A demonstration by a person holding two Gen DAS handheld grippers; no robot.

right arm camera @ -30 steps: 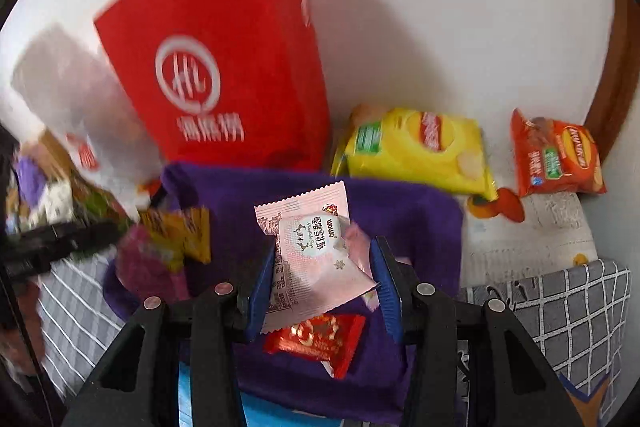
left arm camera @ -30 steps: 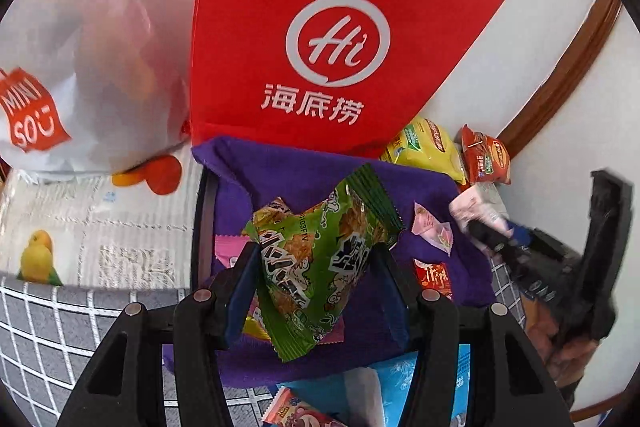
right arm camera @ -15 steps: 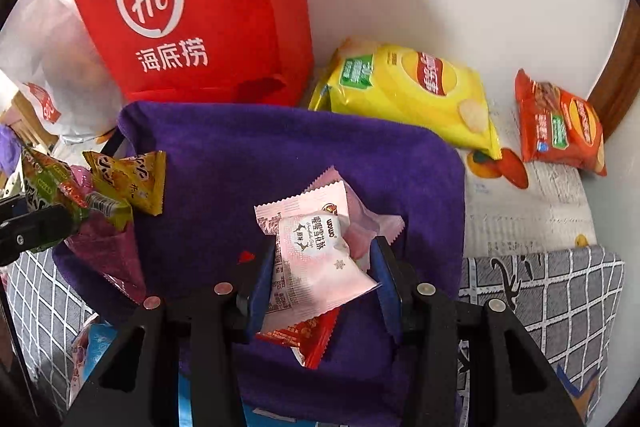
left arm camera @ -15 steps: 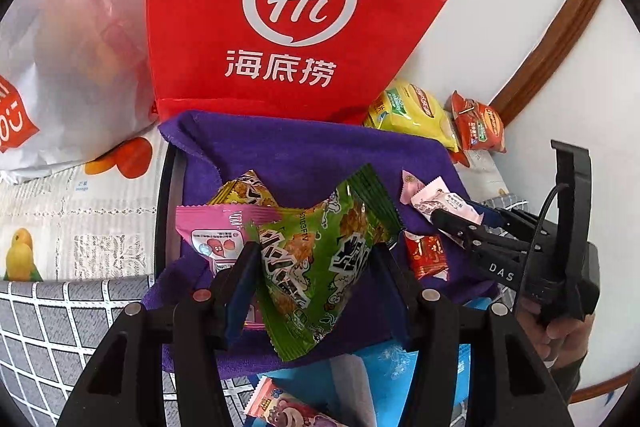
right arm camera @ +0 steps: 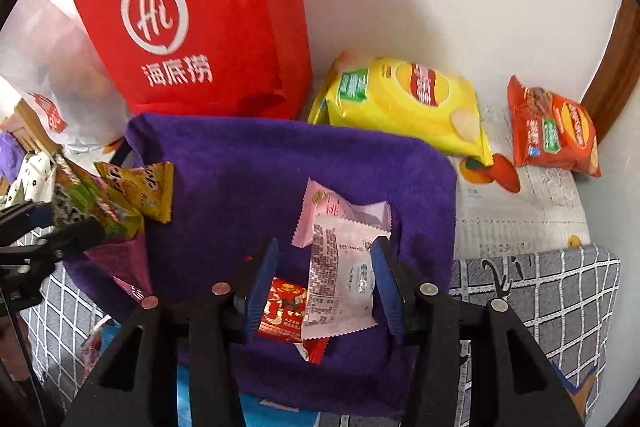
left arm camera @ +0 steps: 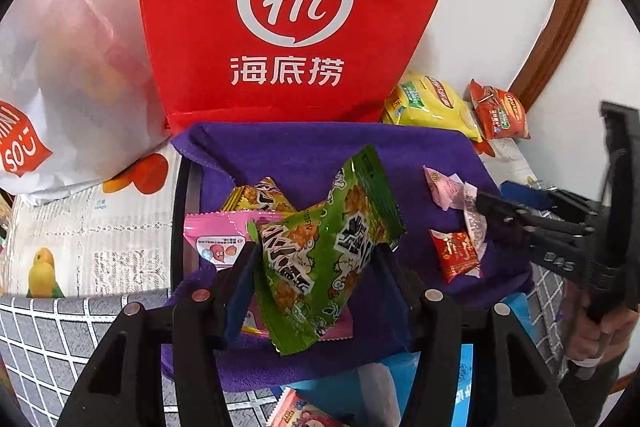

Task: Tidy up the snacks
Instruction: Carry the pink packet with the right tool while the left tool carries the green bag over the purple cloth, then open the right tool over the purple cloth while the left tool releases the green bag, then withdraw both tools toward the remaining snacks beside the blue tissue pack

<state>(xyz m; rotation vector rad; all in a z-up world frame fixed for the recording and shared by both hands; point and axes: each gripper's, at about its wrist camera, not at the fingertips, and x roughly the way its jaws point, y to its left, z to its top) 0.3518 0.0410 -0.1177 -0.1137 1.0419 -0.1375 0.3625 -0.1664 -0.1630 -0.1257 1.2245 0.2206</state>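
My left gripper [left arm camera: 316,275] is shut on a green snack packet [left arm camera: 324,251] and holds it over the left side of a purple cloth-lined tray [left arm camera: 320,151]. Under it lie a pink packet [left arm camera: 218,231] and a yellow packet [left arm camera: 260,197]. My right gripper [right arm camera: 326,283] is open around a white-pink wrapped snack [right arm camera: 342,275] that lies on the cloth [right arm camera: 256,171], over a red packet [right arm camera: 282,309] and beside another pink wrapper [right arm camera: 332,211]. The right gripper also shows in the left wrist view [left arm camera: 480,211].
A red paper bag [right arm camera: 192,15] stands behind the tray against the wall. A yellow chip bag [right arm camera: 400,103] and an orange snack bag [right arm camera: 552,131] lie at the back right. A white plastic bag [left arm camera: 68,79] sits at left. A blue pack [left arm camera: 352,387] lies at the near edge.
The right gripper has opened and its white-pink snack has dropped onto the cloth. The left gripper still holds the green packet, a little lower over the tray.
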